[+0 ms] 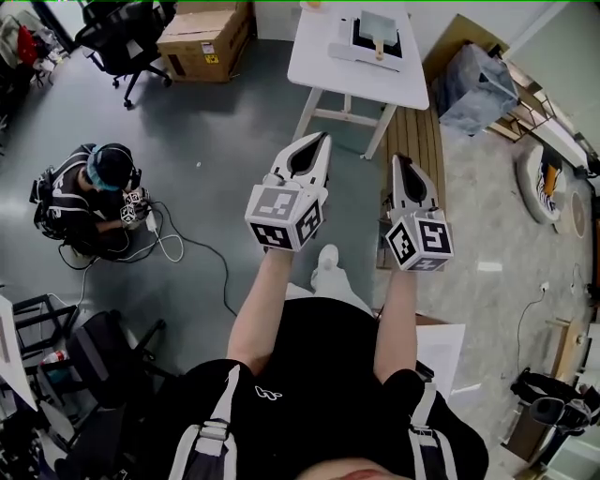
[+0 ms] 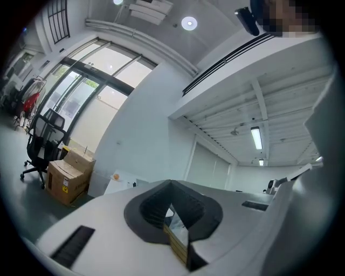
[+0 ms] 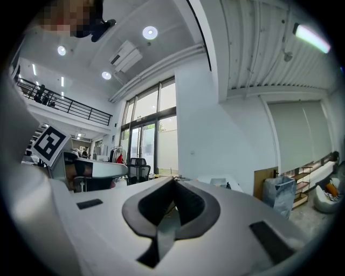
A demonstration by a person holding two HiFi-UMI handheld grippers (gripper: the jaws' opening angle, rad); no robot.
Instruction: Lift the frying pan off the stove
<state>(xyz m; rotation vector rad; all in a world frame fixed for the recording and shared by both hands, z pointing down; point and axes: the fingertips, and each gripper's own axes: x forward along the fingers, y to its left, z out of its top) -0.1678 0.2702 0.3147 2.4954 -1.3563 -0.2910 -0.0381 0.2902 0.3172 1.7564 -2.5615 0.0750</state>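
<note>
frying pan [image 1: 377, 26] on stove [image 1: 343, 50], far table [image 1: 317, 58]; left tongs [image 1: 321, 141], right tongs [image 1: 399, 161] both closed, empty.

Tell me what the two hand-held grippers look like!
The left hand-held gripper and the right hand-held gripper are white, with dark-lined jaws narrowing to a tip. Each carries a cube of black-and-white square markers. The person wears a black top with pale shoulder straps.

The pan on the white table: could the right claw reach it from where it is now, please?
Probably not yet: the right claw is shut and hangs short of the table that bears the pan. Nothing seems to block the way, but it would need carrying closer.
</note>
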